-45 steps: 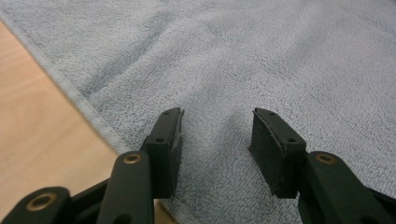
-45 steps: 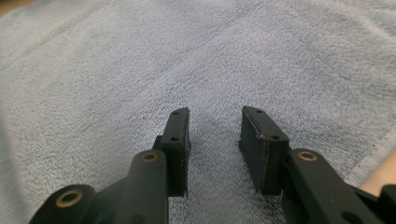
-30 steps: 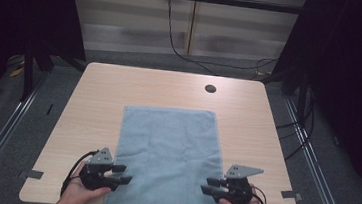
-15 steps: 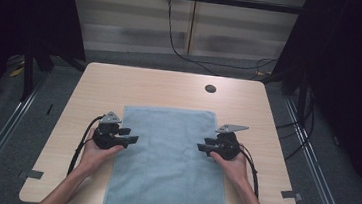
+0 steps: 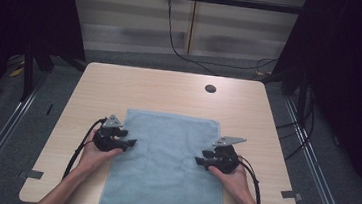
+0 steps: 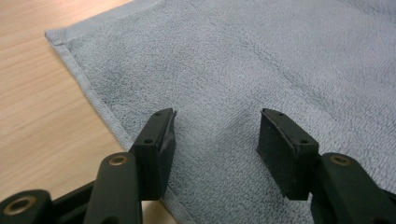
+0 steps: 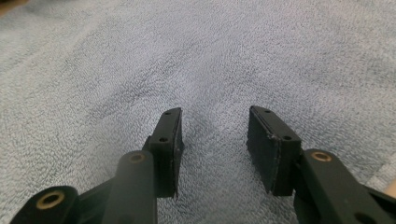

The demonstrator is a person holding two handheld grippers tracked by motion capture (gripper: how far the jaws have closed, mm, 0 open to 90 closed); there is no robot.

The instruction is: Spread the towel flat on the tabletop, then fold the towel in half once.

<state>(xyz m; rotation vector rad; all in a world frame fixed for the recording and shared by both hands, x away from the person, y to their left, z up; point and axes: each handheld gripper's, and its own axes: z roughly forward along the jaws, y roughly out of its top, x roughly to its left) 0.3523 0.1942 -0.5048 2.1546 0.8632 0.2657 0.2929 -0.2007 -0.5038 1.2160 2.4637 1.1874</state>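
Pale wood worktop (image 5: 170,88), near edge hidden under cloth and forearms. Blue-grey towel (image 5: 168,166) flat at the middle and near part of worktop, lengthwise away from the person, near hem cut off by the frame bottom. Small dark hole (image 5: 210,89) in the worktop beyond the towel, well apart. Left gripper (image 5: 126,142) at towel's left edge, fingers (image 6: 161,140) apart, one over the hem, the other over cloth; contact with the pile hard to judge. Right gripper (image 5: 200,161) at right edge, fingers (image 7: 169,140) apart above cloth; towel hem barely seen at lower right corner of right gripper view.
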